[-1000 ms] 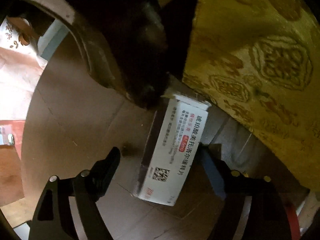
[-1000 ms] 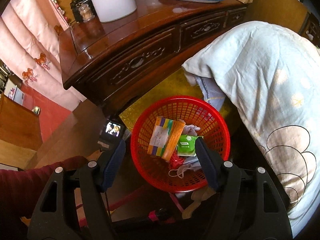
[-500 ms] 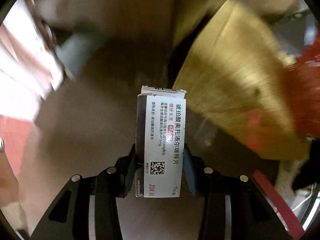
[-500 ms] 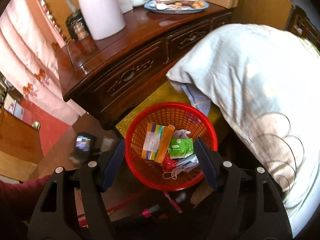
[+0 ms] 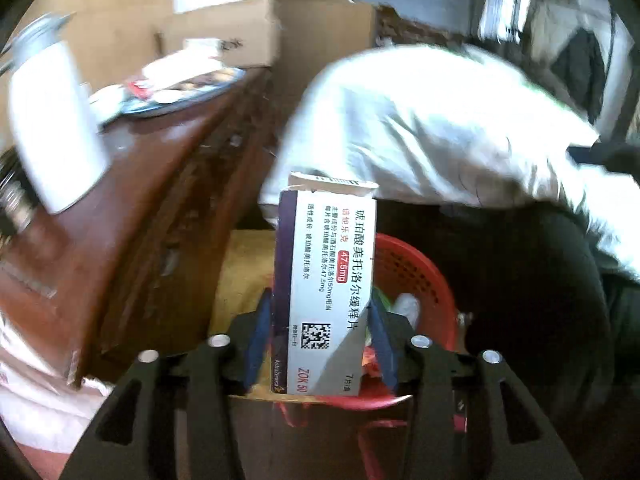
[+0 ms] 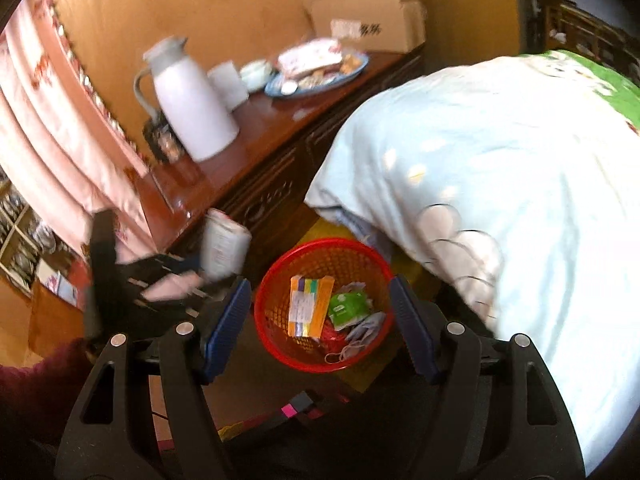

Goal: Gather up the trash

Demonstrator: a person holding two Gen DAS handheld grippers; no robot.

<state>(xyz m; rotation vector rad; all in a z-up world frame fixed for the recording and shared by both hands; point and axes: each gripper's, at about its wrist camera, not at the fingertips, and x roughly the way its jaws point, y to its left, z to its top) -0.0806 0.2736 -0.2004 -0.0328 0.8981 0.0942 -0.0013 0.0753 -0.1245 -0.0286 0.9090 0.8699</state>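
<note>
A white and purple medicine box stands upright between the fingers of my left gripper. Its jaws are opening, with the blue pads still against the box's sides. Behind and below the box lies the red mesh basket. In the right wrist view the basket holds an orange and yellow packet, a green packet and a face mask. My right gripper hangs open and empty above it. The left gripper with the box shows blurred, left of the basket.
A dark wooden sideboard carries a white thermos jug, a plate of snacks and a cardboard box. A pale blue quilt bulges on the right. Pink curtains hang left. A dark red sleeve shows bottom left.
The left gripper shut on the medicine box on the floor, lifted it high and swung it toward the red basket. The right gripper drew back and up, so the basket looks smaller.
</note>
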